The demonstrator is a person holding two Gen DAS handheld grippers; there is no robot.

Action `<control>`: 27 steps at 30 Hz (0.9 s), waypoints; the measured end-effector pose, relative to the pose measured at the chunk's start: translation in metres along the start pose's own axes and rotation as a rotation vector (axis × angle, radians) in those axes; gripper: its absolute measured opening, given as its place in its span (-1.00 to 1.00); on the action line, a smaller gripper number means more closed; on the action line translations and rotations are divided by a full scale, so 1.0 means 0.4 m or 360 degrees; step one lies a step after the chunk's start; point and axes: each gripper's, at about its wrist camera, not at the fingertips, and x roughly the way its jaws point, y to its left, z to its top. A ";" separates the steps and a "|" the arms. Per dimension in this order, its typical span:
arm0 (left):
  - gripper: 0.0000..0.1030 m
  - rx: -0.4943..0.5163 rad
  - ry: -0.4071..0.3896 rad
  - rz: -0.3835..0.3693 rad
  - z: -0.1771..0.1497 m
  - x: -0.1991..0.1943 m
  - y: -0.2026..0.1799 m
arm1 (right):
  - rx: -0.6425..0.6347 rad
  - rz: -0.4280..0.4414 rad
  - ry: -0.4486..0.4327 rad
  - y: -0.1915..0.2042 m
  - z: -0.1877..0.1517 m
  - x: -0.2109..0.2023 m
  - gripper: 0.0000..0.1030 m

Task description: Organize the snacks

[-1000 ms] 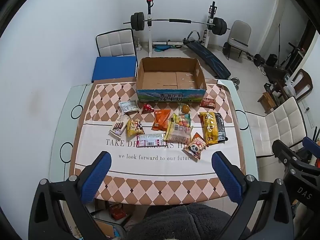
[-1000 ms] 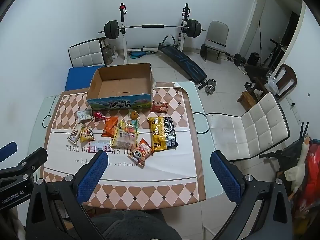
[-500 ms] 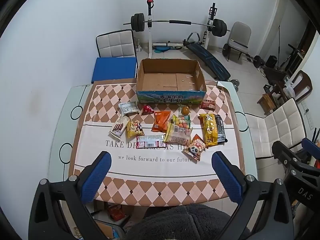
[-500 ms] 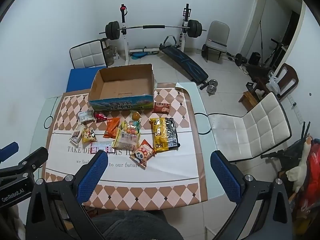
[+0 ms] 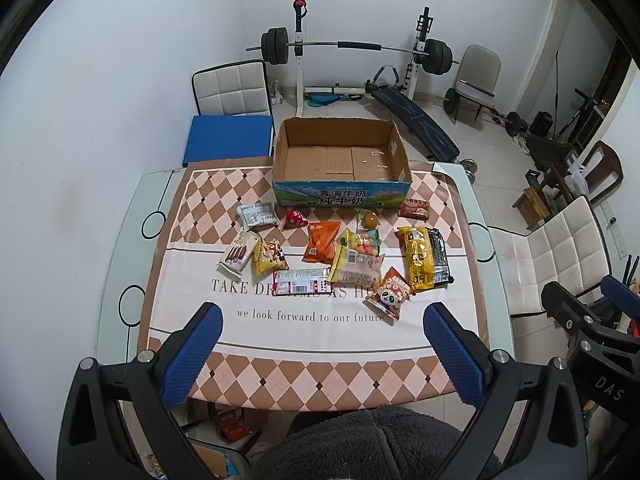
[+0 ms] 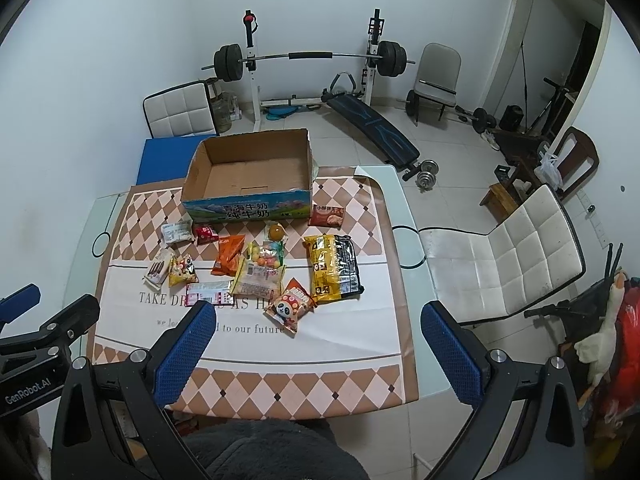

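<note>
Both views had crept a little nearer the bench (image 5: 120, 248) than a second before; nothing on it had shifted. From the left, the left hand-held gripper (image 5: 322, 350) hung over the near edge, jaws spread wide and holding nothing. Beyond it the snacks (image 5: 344, 252) lay scattered mid-cloth, just in front of the cardboard box (image 5: 342, 196), whose floor showed bare. The right hand-held gripper (image 6: 316, 350) was equally wide and empty. Sorting looked unstarted to me: every packet was left to put in the box.
</note>
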 end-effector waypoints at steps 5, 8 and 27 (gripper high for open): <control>1.00 0.0003 -0.0014 -0.0004 -0.005 -0.035 -0.001 | 0.0002 0.0000 -0.0003 -0.001 0.000 -0.001 1.00; 1.00 0.0006 -0.0020 -0.0010 -0.002 -0.044 -0.001 | 0.0005 -0.0001 -0.0009 0.002 0.002 -0.003 1.00; 1.00 0.0000 -0.0030 -0.0012 -0.010 -0.042 0.009 | -0.0009 0.0016 -0.0017 0.036 0.008 -0.011 1.00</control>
